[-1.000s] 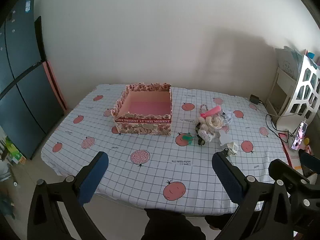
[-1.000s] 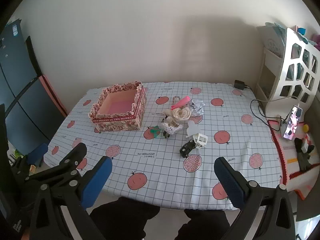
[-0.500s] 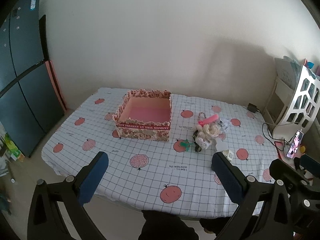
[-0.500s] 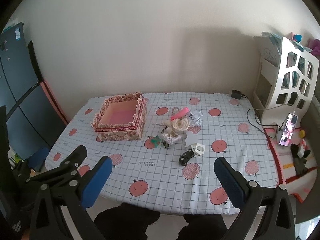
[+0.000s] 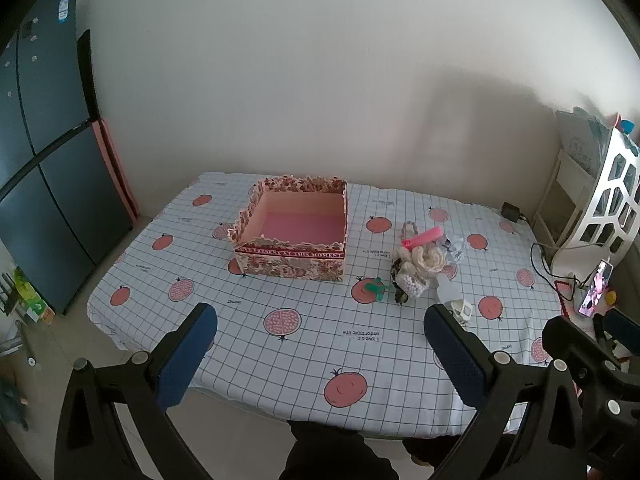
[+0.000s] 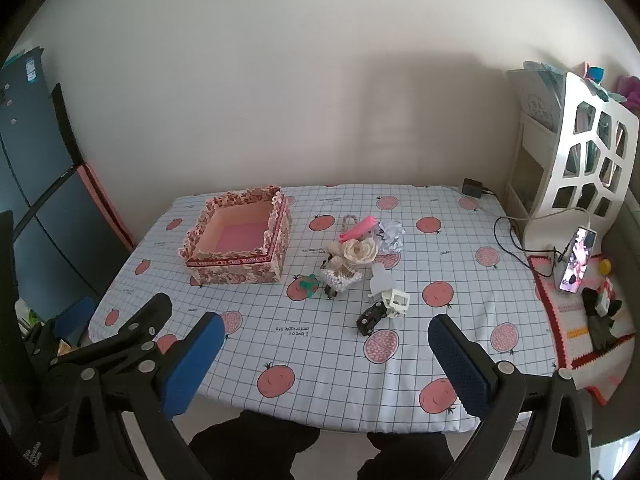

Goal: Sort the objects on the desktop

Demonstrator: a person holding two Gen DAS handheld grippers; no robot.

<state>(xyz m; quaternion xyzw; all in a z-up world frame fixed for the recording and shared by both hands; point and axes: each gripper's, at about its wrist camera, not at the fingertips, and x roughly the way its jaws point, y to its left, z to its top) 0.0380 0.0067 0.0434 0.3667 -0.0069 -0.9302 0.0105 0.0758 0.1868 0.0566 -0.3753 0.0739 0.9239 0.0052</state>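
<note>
An open floral box [image 5: 294,234] [image 6: 238,246] with a pink inside stands on the table's left half. To its right lies a heap of small items: a cream fabric flower [image 5: 426,258] [image 6: 359,251], a pink clip [image 5: 424,237] [image 6: 359,229], a green piece [image 5: 376,286] [image 6: 309,283], crumpled foil [image 6: 390,234], a white toy part [image 6: 394,302] and a small black piece [image 6: 368,319]. My left gripper [image 5: 320,340] and right gripper [image 6: 326,344] hang open near the table's front edge, well short of the items, with nothing between their fingers.
The table [image 5: 240,328] [image 6: 460,344] wears a white grid cloth with red fruit prints. A white lattice shelf [image 6: 584,168], a phone [image 6: 576,260] on a cable and a black charger [image 6: 472,187] sit at the right. A dark cabinet [image 5: 44,184] stands left. A person's dark-clothed legs [image 6: 256,448] show below.
Both grippers have pulled back and risen, so the table looks farther away. Both remain open, and no object on the table has shifted.
</note>
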